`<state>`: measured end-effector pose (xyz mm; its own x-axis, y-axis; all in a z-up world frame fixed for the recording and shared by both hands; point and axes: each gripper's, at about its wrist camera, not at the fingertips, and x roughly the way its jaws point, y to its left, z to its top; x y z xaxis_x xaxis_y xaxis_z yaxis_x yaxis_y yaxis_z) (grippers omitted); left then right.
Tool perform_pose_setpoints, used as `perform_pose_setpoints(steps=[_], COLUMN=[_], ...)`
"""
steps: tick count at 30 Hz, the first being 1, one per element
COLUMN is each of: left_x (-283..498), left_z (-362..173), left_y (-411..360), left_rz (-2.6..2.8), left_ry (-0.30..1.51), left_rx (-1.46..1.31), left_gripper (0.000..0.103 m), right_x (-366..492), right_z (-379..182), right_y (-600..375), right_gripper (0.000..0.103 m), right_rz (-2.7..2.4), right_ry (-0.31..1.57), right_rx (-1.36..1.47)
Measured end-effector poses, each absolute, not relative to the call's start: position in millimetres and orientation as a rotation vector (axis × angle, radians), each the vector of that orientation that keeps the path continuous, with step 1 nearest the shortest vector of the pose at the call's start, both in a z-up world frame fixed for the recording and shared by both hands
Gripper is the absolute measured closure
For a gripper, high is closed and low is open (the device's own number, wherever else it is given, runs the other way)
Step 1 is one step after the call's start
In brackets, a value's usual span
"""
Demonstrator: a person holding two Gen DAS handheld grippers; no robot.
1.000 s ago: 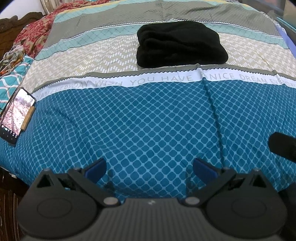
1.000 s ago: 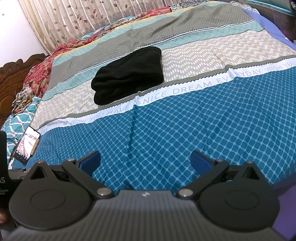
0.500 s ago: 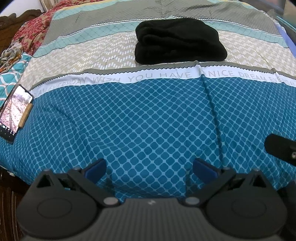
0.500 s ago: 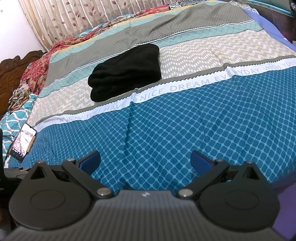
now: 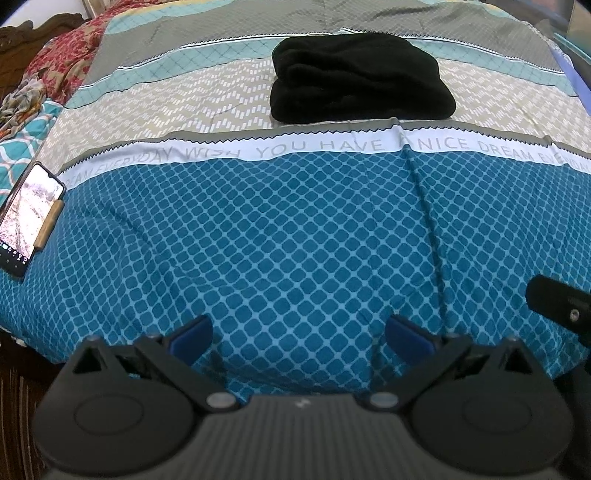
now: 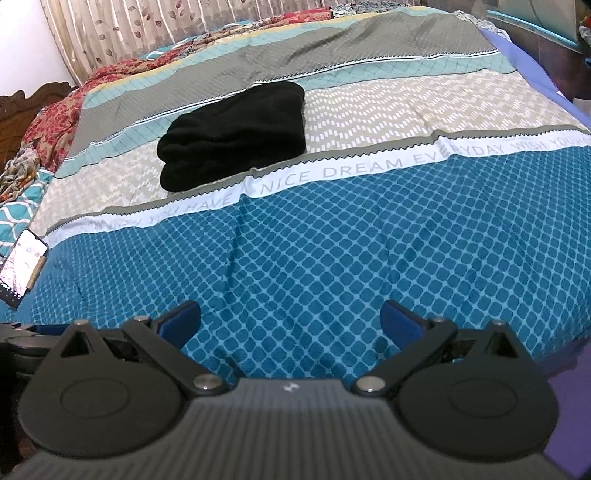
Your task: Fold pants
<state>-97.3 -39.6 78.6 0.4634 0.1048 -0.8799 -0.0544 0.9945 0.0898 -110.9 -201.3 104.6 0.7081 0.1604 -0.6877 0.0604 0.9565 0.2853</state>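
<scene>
The black pants (image 5: 358, 77) lie folded in a thick rectangular stack on the beige band of the bedspread, far from both grippers; they also show in the right wrist view (image 6: 236, 134). My left gripper (image 5: 299, 338) is open and empty, low over the blue diamond-patterned near part of the bed. My right gripper (image 6: 291, 321) is open and empty over the same blue area. Part of the right gripper's black body (image 5: 557, 302) shows at the right edge of the left wrist view.
A phone (image 5: 29, 218) with a lit screen lies at the bed's left edge, also in the right wrist view (image 6: 20, 267). Red patterned bedding (image 6: 55, 118) and a wooden headboard (image 6: 33, 98) are at far left. Curtains (image 6: 147, 22) hang behind the bed.
Both wrist views have shifted a little relative to the bed; the folded pants sit slightly further and higher in view. Both grippers stay open and empty.
</scene>
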Motion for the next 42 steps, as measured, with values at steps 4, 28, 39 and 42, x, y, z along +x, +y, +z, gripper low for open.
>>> perform_pose_setpoints(steps=[4,28,39,42], left_x=[-97.9,-98.9,-100.1,-100.2], left_z=[78.3,79.0,82.4,82.8], left_y=[-38.9,-35.2,-36.0,-35.9], left_rz=[0.1,0.134,0.155,0.152], left_ry=[1.087,1.071,1.043,1.04], left_rx=[0.054,0.062,0.089,0.093], left_gripper=[0.0,0.0,0.0,0.0], right_x=[-109.6,-109.2,-110.5,-111.0], right_z=[103.6,103.7,103.5,103.7], right_y=[-199.7,-193.6,-193.8,-194.0], right_gripper=[0.0,0.0,0.0,0.0], right_rz=[0.042,0.024,0.028,0.028], right_ry=[0.797,0.833,0.836,0.836], right_rx=[0.284,0.232,0.233,0.233])
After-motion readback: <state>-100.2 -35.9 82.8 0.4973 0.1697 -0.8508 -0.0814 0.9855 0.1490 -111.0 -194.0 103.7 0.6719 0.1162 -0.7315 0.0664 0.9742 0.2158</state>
